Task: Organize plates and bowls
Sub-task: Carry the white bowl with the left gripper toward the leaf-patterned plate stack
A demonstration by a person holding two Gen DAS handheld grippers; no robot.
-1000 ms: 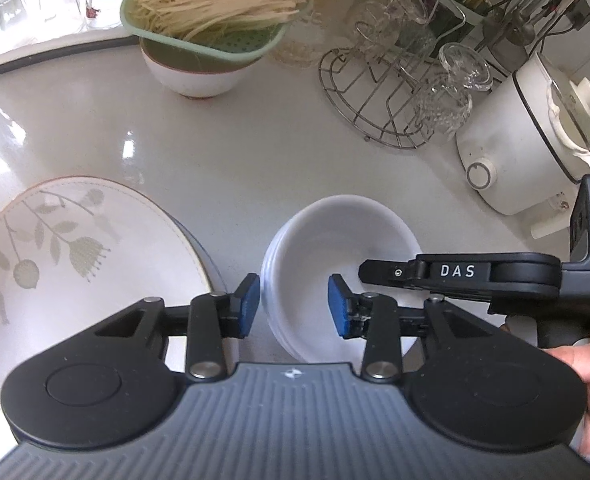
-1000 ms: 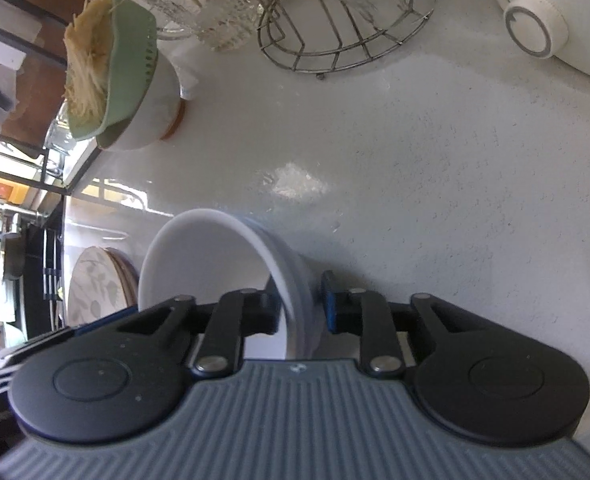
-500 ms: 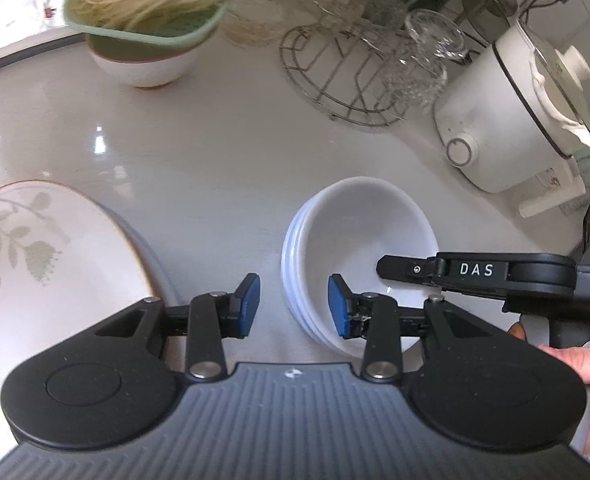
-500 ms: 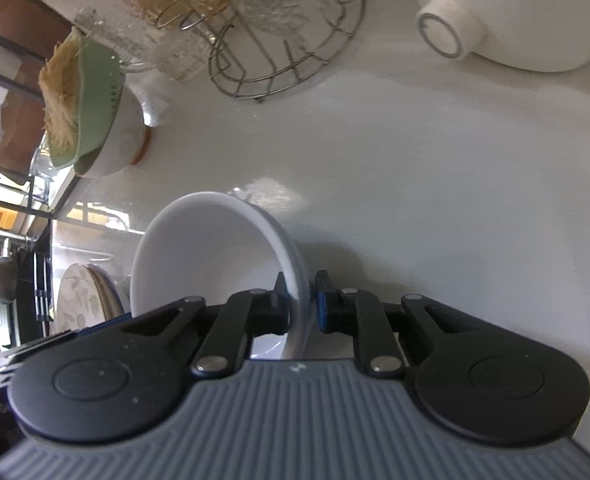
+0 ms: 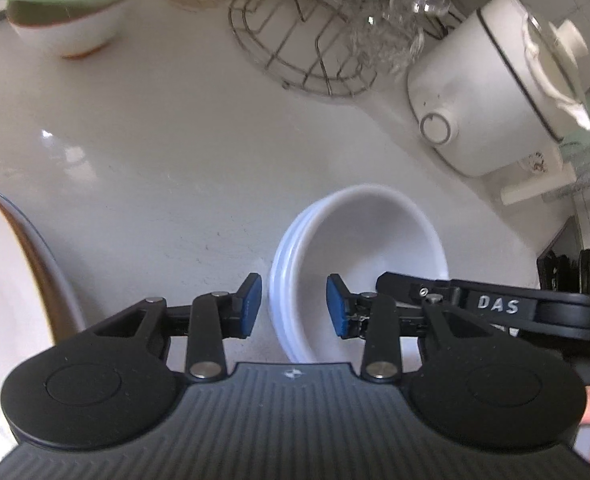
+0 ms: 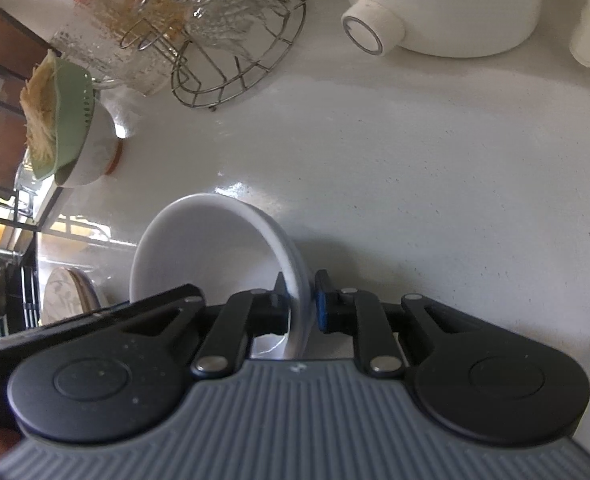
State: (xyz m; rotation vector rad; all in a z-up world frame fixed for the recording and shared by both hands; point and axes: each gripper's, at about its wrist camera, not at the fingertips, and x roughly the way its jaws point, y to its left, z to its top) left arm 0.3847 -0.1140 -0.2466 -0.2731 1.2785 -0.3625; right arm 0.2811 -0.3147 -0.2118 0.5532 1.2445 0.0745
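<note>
Right wrist view: fingers clamped on bowl stack rim; left gripper fingers apart.

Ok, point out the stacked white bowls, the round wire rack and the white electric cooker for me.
stacked white ceramic bowls (image 5: 375, 240), left wrist view, inner wall of the top bowl.
round wire rack (image 5: 295, 60), left wrist view, on its wire base.
white electric cooker (image 5: 475, 120), left wrist view, side of its body.

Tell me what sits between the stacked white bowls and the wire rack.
Nothing: in the left wrist view the stretch of counter between the stacked white bowls and the wire rack is bare.
</note>
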